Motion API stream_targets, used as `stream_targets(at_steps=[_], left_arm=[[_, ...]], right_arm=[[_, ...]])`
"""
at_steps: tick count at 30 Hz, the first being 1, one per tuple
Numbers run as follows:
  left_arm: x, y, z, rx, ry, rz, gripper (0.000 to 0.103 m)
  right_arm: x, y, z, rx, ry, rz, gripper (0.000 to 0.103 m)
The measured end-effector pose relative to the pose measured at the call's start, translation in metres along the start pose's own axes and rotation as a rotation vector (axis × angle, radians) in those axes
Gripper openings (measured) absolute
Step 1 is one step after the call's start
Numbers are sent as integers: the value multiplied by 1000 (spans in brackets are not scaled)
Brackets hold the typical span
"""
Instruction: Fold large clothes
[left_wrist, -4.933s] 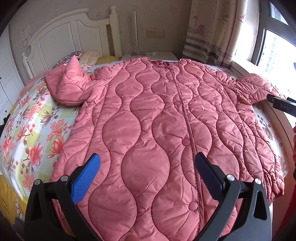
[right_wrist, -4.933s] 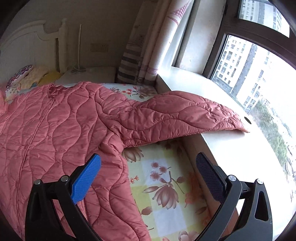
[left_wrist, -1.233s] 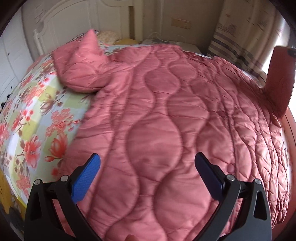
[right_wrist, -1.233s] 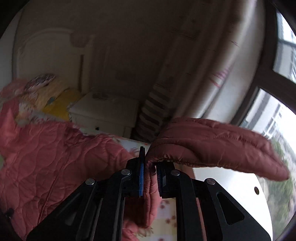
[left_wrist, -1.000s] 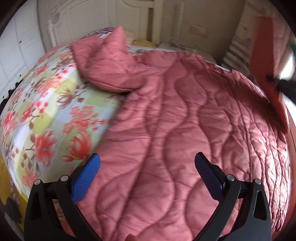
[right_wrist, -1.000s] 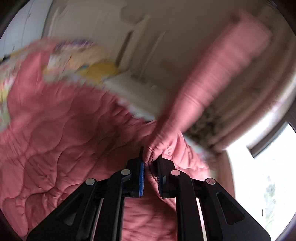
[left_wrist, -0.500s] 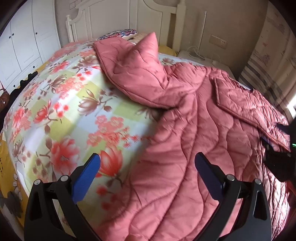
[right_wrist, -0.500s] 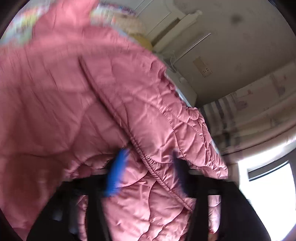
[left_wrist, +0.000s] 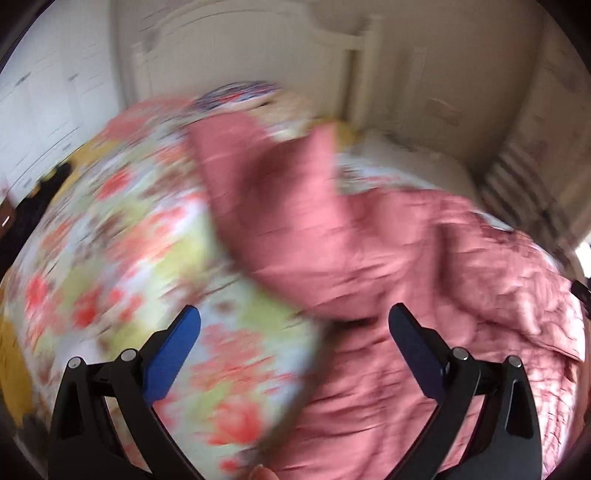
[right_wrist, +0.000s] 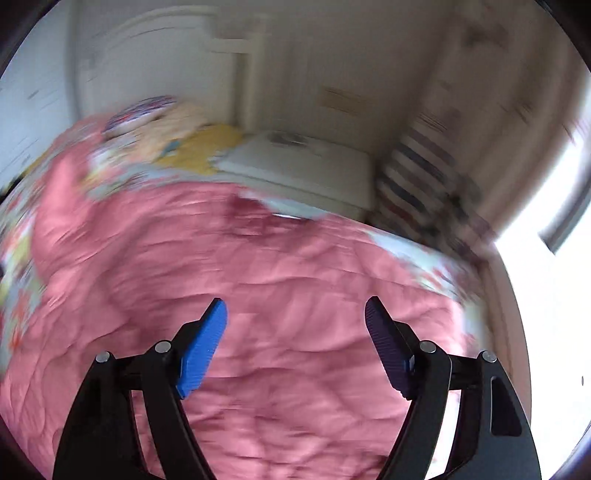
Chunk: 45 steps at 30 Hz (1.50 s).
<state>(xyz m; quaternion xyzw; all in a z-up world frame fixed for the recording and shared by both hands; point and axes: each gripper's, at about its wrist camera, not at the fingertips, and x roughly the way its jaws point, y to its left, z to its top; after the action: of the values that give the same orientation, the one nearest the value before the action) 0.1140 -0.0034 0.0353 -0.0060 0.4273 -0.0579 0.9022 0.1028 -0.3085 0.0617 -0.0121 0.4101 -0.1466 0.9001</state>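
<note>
Pink quilted padded jacket spread flat on floral-sheeted bed for folding. Right claw empty, jaws closing w/ nothing between; left claw wide, empty.

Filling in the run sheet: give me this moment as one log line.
left gripper: open, empty | right gripper: closing, empty | pink jacket: on bed

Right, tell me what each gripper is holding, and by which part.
Nothing is held. The left gripper is open above the bedspread; the right gripper, jaws closing, has nothing between its fingers above the pink jacket.
</note>
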Motion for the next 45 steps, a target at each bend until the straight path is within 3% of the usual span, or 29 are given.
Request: stream_targets(at_steps=[3, 8, 11, 14, 16, 18, 20, 21, 22, 24, 26, 28, 30, 37, 40, 42, 45], left_arm=[[10, -54, 19, 77, 6, -122, 101], [50, -122, 39, 119, 5, -219, 101], [74, -137, 37, 116, 37, -226, 101], [90, -140, 34, 111, 59, -209, 101], [94, -140, 33, 106, 58, -196, 101], [97, -141, 33, 113, 53, -169, 101], [102, -143, 31, 136, 66, -143, 101], [102, -140, 31, 137, 76, -142, 101], [100, -133, 30, 125, 90, -142, 101], [91, -115, 29, 107, 83, -129, 101], [73, -80, 29, 62, 33, -95, 101], [68, -35, 29, -17, 45, -88, 101], [75, 14, 31, -93, 93, -143, 101], [117, 145, 64, -311, 101, -97, 100], [134, 157, 68, -310, 118, -76, 91], [136, 152, 70, -281, 111, -83, 91], [148, 147, 74, -279, 152, -178, 91]], right_arm=[[12, -50, -5, 126, 56, -1, 74], [52, -104, -38, 215, 160, 75, 74], [95, -106, -63, 181, 259, 35, 75], [94, -103, -64, 168, 247, 20, 74], [72, -96, -53, 154, 185, -6, 74], [55, -83, -43, 122, 124, 22, 74], [65, -70, -41, 98, 154, 81, 75], [84, -61, -46, 84, 214, 75, 78], [98, -58, -55, 74, 275, 53, 84], [102, -56, -61, 67, 228, 19, 88], [102, -60, -62, 89, 231, 36, 88], [103, -62, -64, 88, 227, 38, 89], [103, -64, -64, 83, 224, 31, 89], [103, -61, -62, 81, 224, 16, 92], [102, -61, -63, 83, 221, 12, 92], [102, -61, -63, 82, 217, 8, 92], [102, -61, -64, 82, 215, 6, 93]])
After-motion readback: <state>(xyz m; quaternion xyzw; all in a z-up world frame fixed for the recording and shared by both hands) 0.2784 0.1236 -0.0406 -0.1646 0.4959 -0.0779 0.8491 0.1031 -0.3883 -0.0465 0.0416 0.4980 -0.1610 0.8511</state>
